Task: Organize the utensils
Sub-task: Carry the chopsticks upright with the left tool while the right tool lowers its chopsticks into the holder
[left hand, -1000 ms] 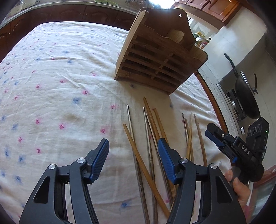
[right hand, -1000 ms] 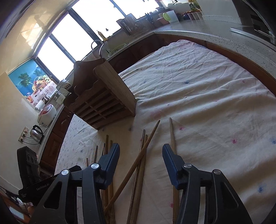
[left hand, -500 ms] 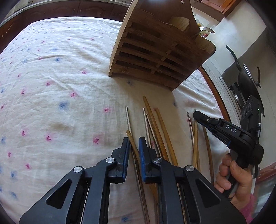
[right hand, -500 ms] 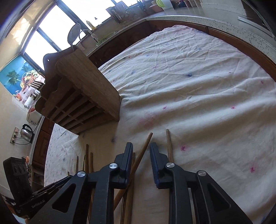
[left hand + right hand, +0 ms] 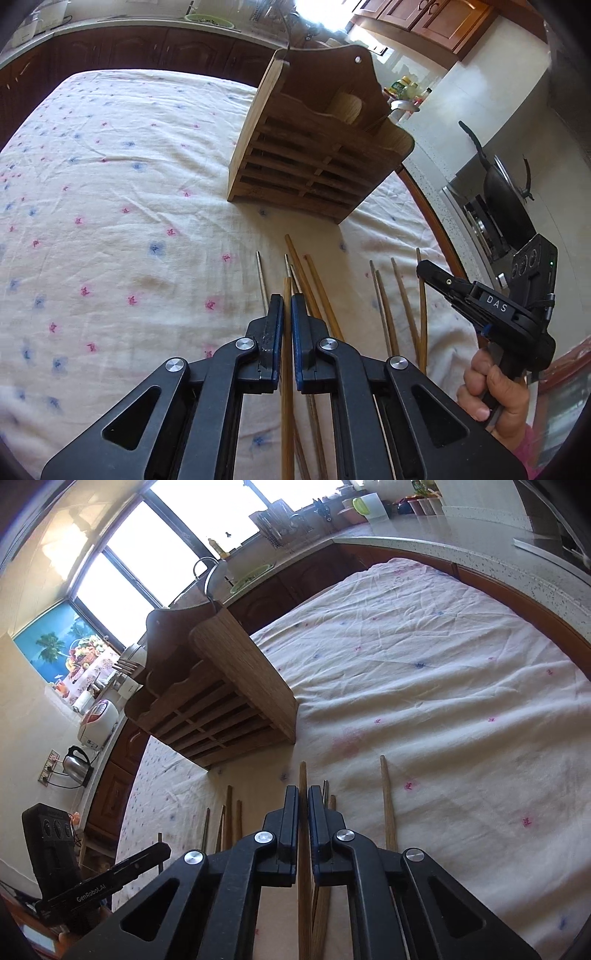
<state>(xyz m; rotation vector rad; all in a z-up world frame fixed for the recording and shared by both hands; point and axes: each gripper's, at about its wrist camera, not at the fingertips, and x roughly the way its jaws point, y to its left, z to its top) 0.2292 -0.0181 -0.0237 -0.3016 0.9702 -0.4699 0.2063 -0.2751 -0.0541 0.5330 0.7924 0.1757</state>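
Note:
Several wooden and metal chopsticks (image 5: 384,314) lie loose on the flowered cloth in front of a slatted wooden utensil holder (image 5: 314,162). My left gripper (image 5: 287,302) is shut on a wooden chopstick (image 5: 286,387), lifted a little above the cloth. My right gripper (image 5: 303,794) is shut on another wooden chopstick (image 5: 303,886); the holder (image 5: 221,709) stands ahead to its left. More chopsticks (image 5: 388,812) lie beside it. The right gripper also shows in the left wrist view (image 5: 424,267), at the right edge.
The cloth-covered table (image 5: 110,184) stretches left of the holder. A stove with a black pan (image 5: 506,199) is at the right. Counters with a sink, kettle (image 5: 75,766) and rice cooker (image 5: 98,720) ring the table.
Both grippers went from wide open to shut, each closing on a wooden chopstick. Both have since risen slightly from the cloth with their chopsticks.

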